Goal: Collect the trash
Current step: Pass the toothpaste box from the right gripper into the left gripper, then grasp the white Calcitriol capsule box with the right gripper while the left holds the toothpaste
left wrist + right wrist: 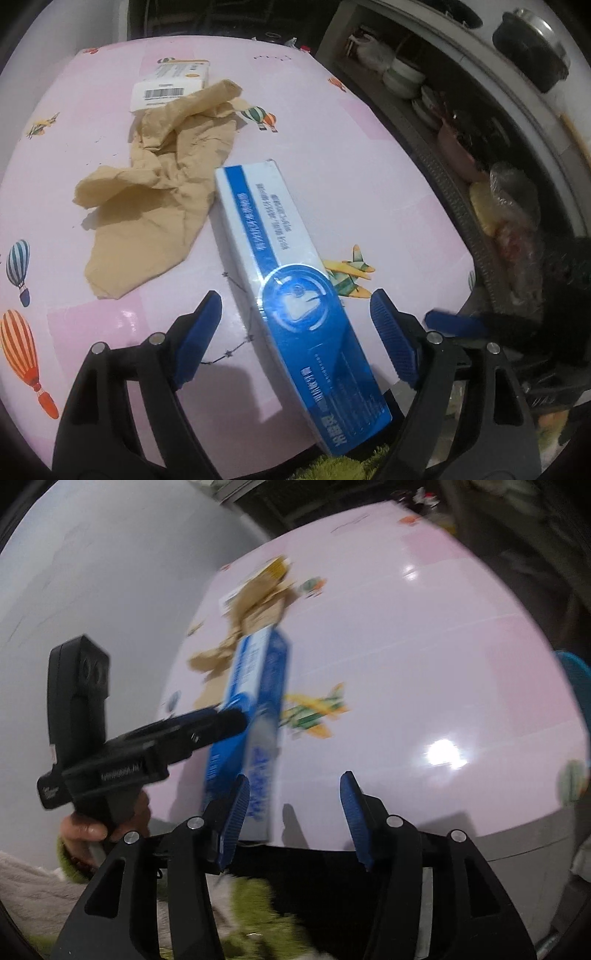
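A long blue and white carton [291, 291] lies on the pink table [369, 177], its near end over the table's front edge. My left gripper [295, 332] is open, its fingers on either side of the carton without touching it. Crumpled tan paper [166, 177] lies left of the carton, and a small white box with a barcode [170, 85] sits behind it. In the right wrist view my right gripper [295, 812] is open and empty at the table's front edge, just right of the carton [255, 686]. The left gripper [155, 746] shows there too.
A shelf unit with bowls and bagged food [509, 206] stands right of the table. A black pot [532, 48] sits on top of it. A grey wall [92, 572] is left of the table. A blue-rimmed thing [576, 686] shows at the right edge.
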The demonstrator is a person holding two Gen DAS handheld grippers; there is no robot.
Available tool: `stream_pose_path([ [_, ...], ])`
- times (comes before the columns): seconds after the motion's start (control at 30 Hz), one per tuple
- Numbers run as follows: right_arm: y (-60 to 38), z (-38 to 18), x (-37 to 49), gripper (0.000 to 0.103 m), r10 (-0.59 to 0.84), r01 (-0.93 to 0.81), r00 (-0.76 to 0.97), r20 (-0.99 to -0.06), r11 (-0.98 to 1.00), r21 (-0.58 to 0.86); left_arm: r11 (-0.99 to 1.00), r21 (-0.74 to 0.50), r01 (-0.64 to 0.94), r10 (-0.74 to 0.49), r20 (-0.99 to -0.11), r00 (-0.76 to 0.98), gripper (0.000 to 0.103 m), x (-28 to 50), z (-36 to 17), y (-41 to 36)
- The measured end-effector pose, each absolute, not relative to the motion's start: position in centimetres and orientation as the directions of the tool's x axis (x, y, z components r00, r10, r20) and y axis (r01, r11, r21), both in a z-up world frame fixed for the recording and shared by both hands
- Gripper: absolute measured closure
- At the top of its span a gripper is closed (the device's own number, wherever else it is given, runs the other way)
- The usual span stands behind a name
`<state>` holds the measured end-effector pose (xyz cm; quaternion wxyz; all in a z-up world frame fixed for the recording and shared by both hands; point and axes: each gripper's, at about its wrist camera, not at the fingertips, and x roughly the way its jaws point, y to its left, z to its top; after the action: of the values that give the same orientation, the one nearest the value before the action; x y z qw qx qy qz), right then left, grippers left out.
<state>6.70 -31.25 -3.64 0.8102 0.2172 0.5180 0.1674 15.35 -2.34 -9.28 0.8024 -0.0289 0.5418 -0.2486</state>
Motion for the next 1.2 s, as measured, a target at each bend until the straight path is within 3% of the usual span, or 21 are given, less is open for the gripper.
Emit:
stream_pose_path([
  [0.13, -32.6, -3.3, 6.5, 0.053, 0.461, -0.023, 0.441, -0.770, 0.863, 0.504, 0.889, -0.267, 0.372, -0.387, -0.872, 0.298, 0.025, 15.1, -9.8, -3.7],
  [0.3, -33.4, -3.3, 6.5, 0.053, 0.441, -0.013, 0.460, -0.770, 0.871, 0.491, 0.891, -0.246, 0.382, -0.362, -0.892, 0.271, 0.045, 15.0, -10.5, -4.2],
  [0.47, -34.2, -3.0, 6.4, 0.053, 0.420, -0.006, 0.476, -0.773, 0.880, 0.474, 0.894, -0.220, 0.389, -0.342, -0.898, 0.278, 0.050, 14.6, -9.9, -2.9],
  [0.7, -35.3, -2.4, 7.7, 0.053, 0.428, 0.003, 0.498, -0.754, 0.869, 0.495, 0.903, -0.213, 0.374, -0.327, -0.904, 0.274, 0.047, 15.0, -10.1, -2.2],
  [0.8, -35.5, -1.2, 9.4, 0.052, 0.457, -0.020, 0.510, -0.728, 0.853, 0.522, 0.902, -0.219, 0.372, -0.334, -0.899, 0.282, 0.052, 14.8, -10.2, -2.1],
  [0.97, -33.9, 1.9, 14.4, 0.036, 0.557, -0.110, 0.503, -0.661, 0.800, 0.590, 0.903, -0.236, 0.359, -0.349, -0.890, 0.294, 0.053, 14.3, -10.2, -1.5],
  [1.07, -31.6, 3.3, 18.5, 0.034, 0.612, -0.146, 0.466, -0.639, 0.766, 0.626, 0.903, -0.242, 0.355, -0.355, -0.886, 0.299, 0.053, 14.0, -10.1, -1.3],
  [1.2, -27.2, 4.6, 25.2, 0.023, 0.629, -0.180, 0.395, -0.669, 0.767, 0.615, 0.902, -0.252, 0.351, -0.364, -0.881, 0.302, 0.053, 13.9, -10.2, -1.2],
])
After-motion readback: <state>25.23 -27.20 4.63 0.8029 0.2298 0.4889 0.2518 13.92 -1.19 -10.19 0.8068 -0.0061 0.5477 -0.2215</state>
